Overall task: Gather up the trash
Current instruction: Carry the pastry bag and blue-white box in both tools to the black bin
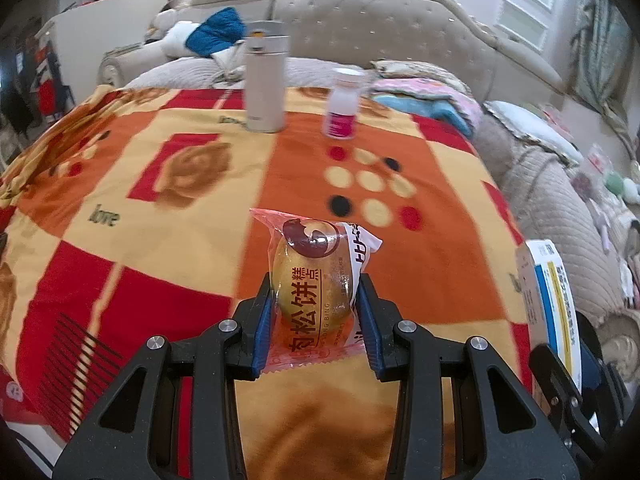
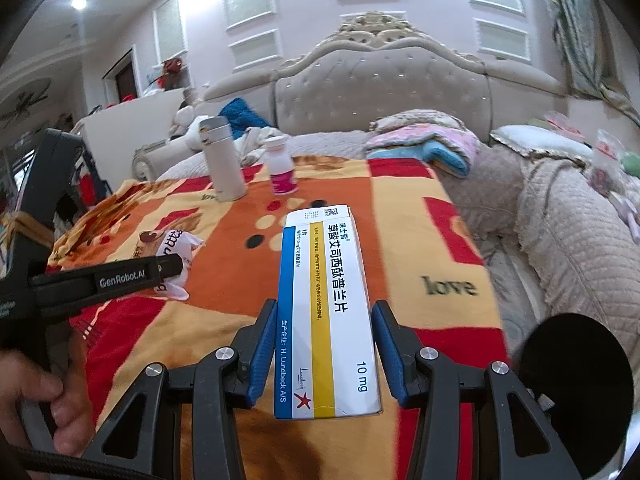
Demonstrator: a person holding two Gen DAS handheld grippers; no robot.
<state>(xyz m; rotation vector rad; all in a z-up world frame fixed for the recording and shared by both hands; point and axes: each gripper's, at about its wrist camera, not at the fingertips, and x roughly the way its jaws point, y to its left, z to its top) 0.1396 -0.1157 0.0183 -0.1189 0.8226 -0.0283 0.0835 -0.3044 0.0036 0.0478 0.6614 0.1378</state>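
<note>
My left gripper [image 1: 316, 286] is shut on a wrapped pastry packet [image 1: 316, 264], clear pink film with a brown logo, held a little above the patterned blanket [image 1: 160, 200]. My right gripper [image 2: 325, 306] is shut on a white medicine box [image 2: 326, 300] with blue and yellow stripes, which sticks out forward over the blanket [image 2: 420, 248]. The right wrist view also shows the left gripper [image 2: 168, 268] side-on at the left with the packet [image 2: 176, 246] in it. At the right edge of the left wrist view is the medicine box [image 1: 554, 300].
A white thermos [image 1: 266, 80] and a small bottle with a pink label [image 1: 342, 110] stand at the blanket's far edge. Behind them is a tufted sofa back [image 1: 380, 24] with folded cloths and cushions [image 1: 432, 96]. A person's hand [image 2: 36, 400] grips the left handle.
</note>
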